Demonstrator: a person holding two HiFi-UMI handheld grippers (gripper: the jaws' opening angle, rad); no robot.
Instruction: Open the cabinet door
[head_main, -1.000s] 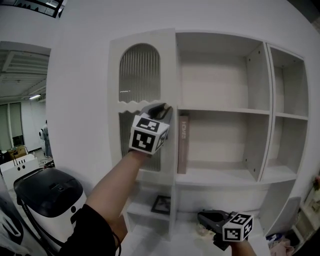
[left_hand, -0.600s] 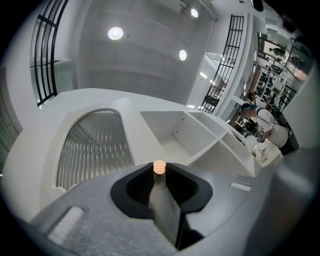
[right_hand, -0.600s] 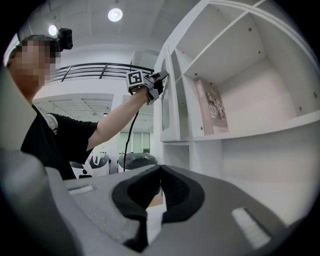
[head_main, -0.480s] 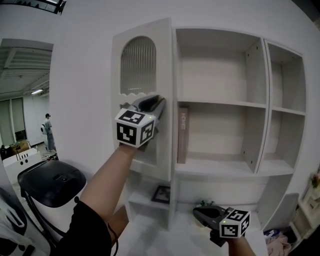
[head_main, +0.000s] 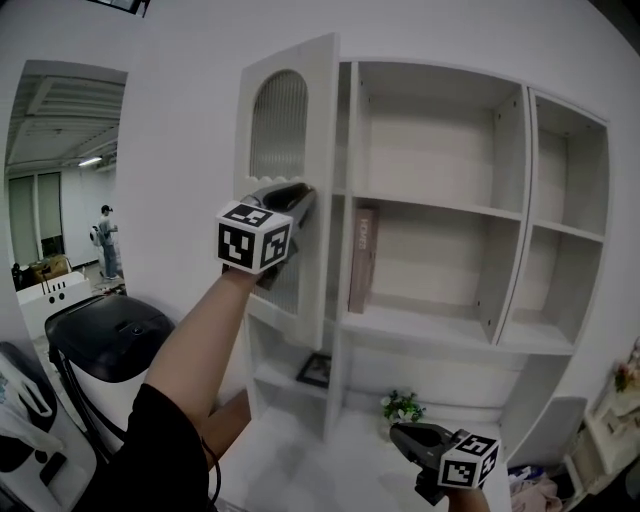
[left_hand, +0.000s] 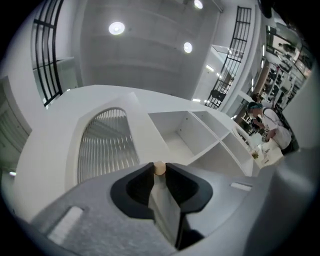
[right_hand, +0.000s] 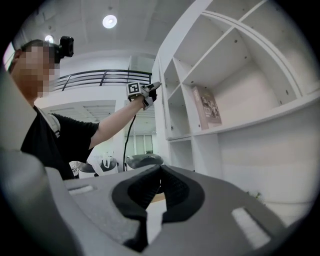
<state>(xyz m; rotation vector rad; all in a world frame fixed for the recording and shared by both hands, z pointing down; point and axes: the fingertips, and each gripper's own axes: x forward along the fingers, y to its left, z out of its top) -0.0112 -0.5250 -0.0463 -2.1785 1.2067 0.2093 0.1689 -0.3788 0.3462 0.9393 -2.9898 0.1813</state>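
Left gripper (head_main: 296, 196) clamped on the small round wooden knob (left_hand: 159, 168) of the cabinet door (head_main: 290, 120). Door, with a ribbed arched pane, stands partly open, its free edge off the white shelf unit (head_main: 520, 210). Book (head_main: 362, 258) upright on the shelf just right of the door. Right gripper (head_main: 415, 437) low at bottom right, jaws together, nothing in them, near a small potted plant (head_main: 402, 406)

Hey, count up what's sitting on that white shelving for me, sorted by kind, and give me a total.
Book: 1
Picture frame: 1
Small plant: 1
Total: 3
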